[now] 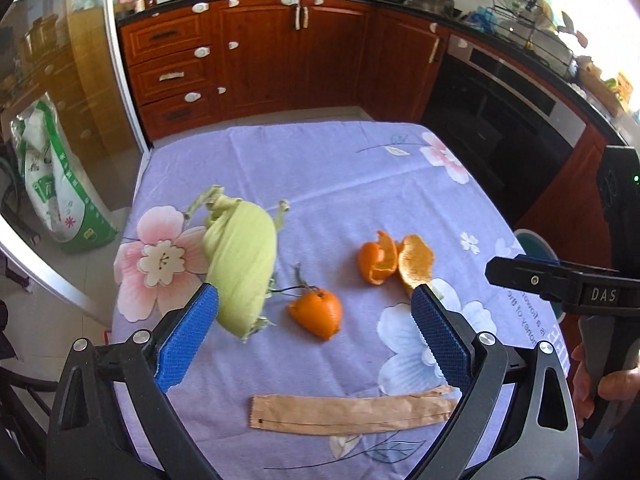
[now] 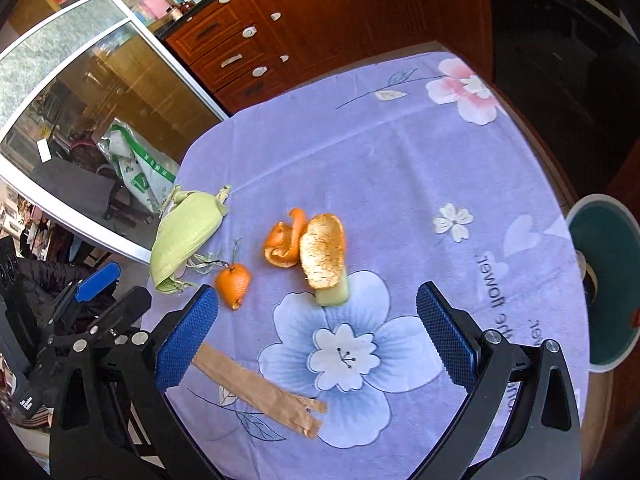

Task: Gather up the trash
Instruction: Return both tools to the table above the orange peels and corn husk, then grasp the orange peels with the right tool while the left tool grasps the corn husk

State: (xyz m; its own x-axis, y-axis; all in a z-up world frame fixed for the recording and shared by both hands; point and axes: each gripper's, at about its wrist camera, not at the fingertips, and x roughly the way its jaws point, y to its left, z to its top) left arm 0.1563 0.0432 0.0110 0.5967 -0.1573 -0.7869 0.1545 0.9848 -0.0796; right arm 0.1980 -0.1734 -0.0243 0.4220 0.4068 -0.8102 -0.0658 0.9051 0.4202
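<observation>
Both grippers hover over the tabletop (image 2: 400, 168) with fingers spread wide and nothing between them. The trash lies scattered ahead of them, none of it yet picked up.

For the left gripper (image 1: 316, 300), the corn husk (image 1: 240, 264) lies just ahead of its left finger, long axis running away from the camera and slightly leftward, its near end almost level with that fingertip. The small orange peel piece (image 1: 318, 314) with a stem sits nearly midway between the fingers, a little beyond the tips. The larger curled orange peels (image 1: 394, 260) lie further ahead, toward the right finger. The brown paper strip (image 1: 348, 414) lies crosswise below the fingers, close to the camera.

For the right gripper (image 2: 318, 300), the curled peels (image 2: 304, 244) and a pale green stalk piece (image 2: 334, 294) lie just ahead between the fingers; the small peel (image 2: 233, 283) is just beyond its left fingertip, the husk (image 2: 184, 236) further left, nearer the left gripper. A teal bin (image 2: 600, 276) stands off the table edge to the right of the right finger, likely where the trash goes.

The tabletop carries a lilac floral cloth that may bunch under a pinch. Around it are wooden kitchen cabinets (image 1: 256, 48), a dark oven (image 1: 500, 120) and a sliding glass door (image 2: 80, 80).
</observation>
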